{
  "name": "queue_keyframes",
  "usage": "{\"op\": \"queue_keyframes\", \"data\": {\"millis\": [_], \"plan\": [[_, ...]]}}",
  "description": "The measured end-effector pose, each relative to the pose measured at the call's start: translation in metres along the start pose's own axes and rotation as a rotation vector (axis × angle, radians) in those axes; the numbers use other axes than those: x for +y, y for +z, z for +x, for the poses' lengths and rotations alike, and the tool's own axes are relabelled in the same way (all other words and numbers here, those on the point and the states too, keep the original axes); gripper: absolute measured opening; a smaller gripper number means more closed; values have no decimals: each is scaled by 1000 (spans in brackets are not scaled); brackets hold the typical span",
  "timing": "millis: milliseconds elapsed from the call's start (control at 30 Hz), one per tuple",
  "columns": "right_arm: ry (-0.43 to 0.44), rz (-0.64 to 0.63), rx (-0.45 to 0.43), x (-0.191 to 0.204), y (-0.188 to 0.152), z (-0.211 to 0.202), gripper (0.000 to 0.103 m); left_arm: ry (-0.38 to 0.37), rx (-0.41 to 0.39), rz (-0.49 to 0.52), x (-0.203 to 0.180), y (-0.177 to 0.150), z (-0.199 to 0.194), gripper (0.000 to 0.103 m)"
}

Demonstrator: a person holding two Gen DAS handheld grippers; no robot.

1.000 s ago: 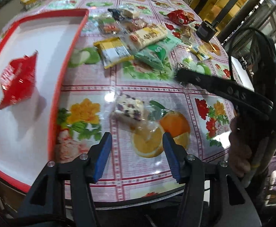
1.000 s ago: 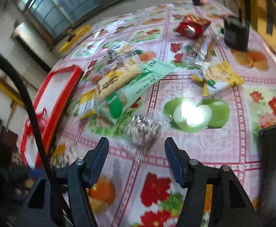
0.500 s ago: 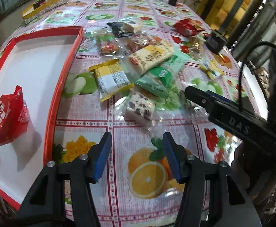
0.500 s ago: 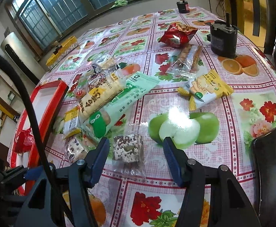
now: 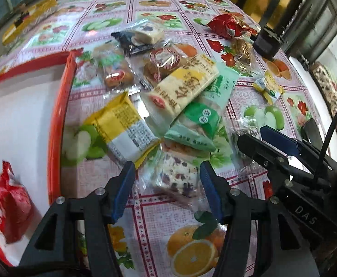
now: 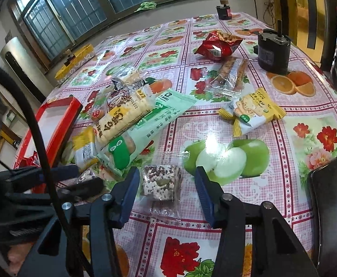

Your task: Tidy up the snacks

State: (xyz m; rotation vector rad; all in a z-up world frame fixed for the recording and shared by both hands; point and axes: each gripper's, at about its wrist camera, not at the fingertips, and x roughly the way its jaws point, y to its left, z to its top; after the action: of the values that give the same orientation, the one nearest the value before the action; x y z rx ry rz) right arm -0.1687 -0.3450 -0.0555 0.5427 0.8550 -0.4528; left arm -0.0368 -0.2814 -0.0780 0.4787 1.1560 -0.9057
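- The left gripper (image 5: 167, 173) stands wide open, and a clear-wrapped nougat bar (image 5: 176, 176) with dark red fruit bits lies on the table (image 5: 159, 11) between its two blue fingers; whether a pad touches the wrapper I cannot tell.
- The right gripper (image 6: 166, 179) is also wide open – a second clear-wrapped bar (image 6: 160, 182), with dark seeds, lies flat between its fingers, apart from both pads.
- Just beyond the nougat bar lies a heap of snacks: a yellow packet (image 5: 124, 127), a cream-yellow packet (image 5: 184, 87) resting on top of a long green packet (image 5: 198, 120).
- The red-rimmed white tray (image 5: 59, 115) is at the table's left edge, and a red packet (image 5: 9, 203) lies in its near part.
- Toward the table's far right side lie a red crumpled bag (image 6: 217, 45) and a small yellow cracker packet (image 6: 251, 112), well apart from the heap.
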Motion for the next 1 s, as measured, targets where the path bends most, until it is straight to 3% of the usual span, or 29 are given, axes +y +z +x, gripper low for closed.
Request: {"op": "queue_keyframes", "data": {"millis": [133,267,367,467,533,567,633,700,800,867,1000], "plan": [[-7,-20,1,4,2,2,54,21,-34,26,-4,-18,-6,49],[-22,-52,8,11,2,5,58,9,-31,36,-5,-29,-12,49],[-20,-78,18,16,4,7,63,7,-31,19,-3,-27,-11,62],[-48,-90,23,20,5,11,63,33,-35,19,-1,-27,-14,64],[-99,-119,25,27,5,13,53,59,-90,-8,4,-30,-29,64],[-134,-135,23,28,4,13,41,57,-121,-24,8,-32,-39,65],[-183,-165,16,30,-1,13,33,20,-131,-85,20,-39,-57,75],[-188,-165,7,29,-7,8,32,30,-103,-173,29,-48,-62,75],[-162,-130,-20,23,-13,-1,31,95,-22,-211,24,-58,-51,74],[-155,-89,-29,17,-13,-4,31,46,4,-237,19,-59,-43,72],[-128,-52,-33,12,-10,-5,32,31,20,-315,11,-47,-30,65]]}}
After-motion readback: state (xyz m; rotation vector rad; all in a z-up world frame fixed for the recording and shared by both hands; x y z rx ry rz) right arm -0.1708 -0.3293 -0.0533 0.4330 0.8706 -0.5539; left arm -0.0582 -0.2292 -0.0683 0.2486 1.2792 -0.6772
